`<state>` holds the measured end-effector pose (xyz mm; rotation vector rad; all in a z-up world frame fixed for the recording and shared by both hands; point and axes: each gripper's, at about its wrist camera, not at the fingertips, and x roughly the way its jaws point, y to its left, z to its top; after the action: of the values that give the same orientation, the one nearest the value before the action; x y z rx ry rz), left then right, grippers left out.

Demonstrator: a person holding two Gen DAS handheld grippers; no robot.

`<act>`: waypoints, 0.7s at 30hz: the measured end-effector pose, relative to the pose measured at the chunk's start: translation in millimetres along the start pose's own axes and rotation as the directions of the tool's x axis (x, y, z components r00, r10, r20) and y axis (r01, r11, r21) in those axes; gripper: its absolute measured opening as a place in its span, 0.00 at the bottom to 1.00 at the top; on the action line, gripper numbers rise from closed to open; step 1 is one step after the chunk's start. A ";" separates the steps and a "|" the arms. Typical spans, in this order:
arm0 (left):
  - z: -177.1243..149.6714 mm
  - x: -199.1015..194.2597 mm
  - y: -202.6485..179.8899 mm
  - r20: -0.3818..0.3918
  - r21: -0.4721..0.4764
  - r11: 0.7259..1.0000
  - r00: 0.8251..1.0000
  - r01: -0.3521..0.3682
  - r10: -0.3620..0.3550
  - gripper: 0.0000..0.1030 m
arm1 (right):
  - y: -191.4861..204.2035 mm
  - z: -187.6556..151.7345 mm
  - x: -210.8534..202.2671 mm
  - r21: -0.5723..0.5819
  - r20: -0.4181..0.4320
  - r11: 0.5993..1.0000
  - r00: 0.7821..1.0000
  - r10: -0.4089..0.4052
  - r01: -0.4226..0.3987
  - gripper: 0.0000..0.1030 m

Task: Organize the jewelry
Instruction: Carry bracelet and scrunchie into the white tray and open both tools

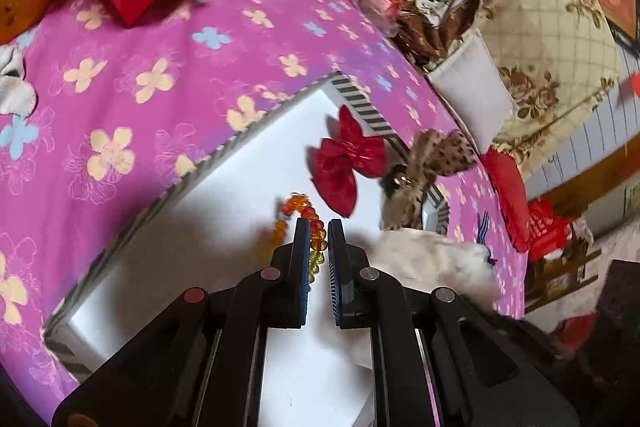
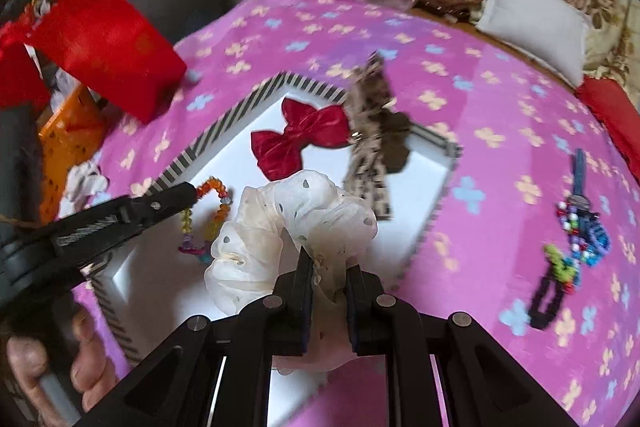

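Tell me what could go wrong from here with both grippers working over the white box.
1. The right gripper pinches only an edge of the white scrunchie; it could slip out.
2. The left gripper holds the beaded bracelet at one spot, so its hanging loop may snag the scrunchie.
3. The leopard bow straddles the striped box wall and could be knocked out.

Pink flowered bedspread (image 2: 500, 99) — striped-rim tray (image 2: 224, 115), beaded hair tie (image 2: 576, 247), red bag (image 2: 108, 47)

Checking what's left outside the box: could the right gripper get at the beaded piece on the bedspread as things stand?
Probably not yet. The right gripper is shut on the scrunchie over the box. The beaded piece lies unobstructed on the bedspread, so it seems reachable after release.
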<state>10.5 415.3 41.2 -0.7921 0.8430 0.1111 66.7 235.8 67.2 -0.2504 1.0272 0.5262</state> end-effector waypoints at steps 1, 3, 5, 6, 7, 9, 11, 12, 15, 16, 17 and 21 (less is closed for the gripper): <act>1.5 -0.3 0.7 0.001 -0.004 1.000 1.000 -0.001 0.001 0.07 | 1.1 1.5 7.5 0.002 -0.010 1.000 1.000 -0.001 0.001 0.13; 3.8 -1.7 1.5 0.004 -0.008 1.000 1.000 0.001 -0.001 0.07 | 0.6 5.1 21.2 0.015 -0.028 1.000 1.000 -0.003 0.004 0.13; 4.7 -2.4 0.0 0.008 -0.004 1.000 1.000 0.004 -0.004 0.07 | -2.7 7.3 31.6 0.030 -0.040 1.000 0.999 -0.004 0.005 0.13; 5.3 -2.5 -0.9 0.009 -0.003 1.000 1.000 0.004 -0.004 0.07 | -4.3 9.0 34.5 0.036 -0.045 0.999 0.999 -0.005 0.006 0.13; 5.7 -3.4 -2.3 0.013 0.002 1.000 1.000 0.006 -0.006 0.07 | -5.7 9.8 38.3 0.043 -0.052 0.999 0.999 -0.008 0.010 0.14; 5.7 -2.9 -7.2 0.015 0.017 1.000 1.000 0.013 -0.014 0.08 | -8.0 10.3 41.4 0.044 -0.056 0.999 0.998 -0.013 0.015 0.22; 4.8 -2.3 -12.3 0.013 0.036 0.999 1.000 0.026 -0.027 0.15 | -7.7 10.0 39.5 0.031 -0.039 0.999 0.999 -0.038 0.039 0.40; 4.1 -2.7 -14.6 0.015 0.045 0.999 0.999 0.030 -0.030 0.24 | -8.2 9.6 36.0 0.022 -0.018 0.999 0.999 -0.050 0.050 0.47; 1.5 -6.0 -20.0 0.033 0.066 0.997 0.999 0.026 -0.028 0.36 | -9.5 10.1 26.3 0.004 0.010 0.998 0.998 -0.067 0.067 0.48; 0.7 -7.3 -22.6 0.040 0.077 0.997 0.999 0.019 -0.022 0.36 | -11.1 10.7 23.7 0.005 0.015 0.998 0.998 -0.067 0.066 0.48; -0.3 -8.0 -24.7 0.046 0.086 0.996 0.999 0.012 -0.015 0.36 | -13.7 10.1 17.9 0.008 0.024 0.998 0.998 -0.065 0.065 0.48; -4.2 -6.7 -29.9 0.061 0.108 0.993 0.998 -0.040 0.033 0.36 | -25.2 0.2 -3.3 0.017 0.056 0.997 0.996 -0.074 0.073 0.48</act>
<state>14.9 392.5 61.7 -0.6676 0.8012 0.1190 78.8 213.5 69.0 -0.2577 0.9631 0.4561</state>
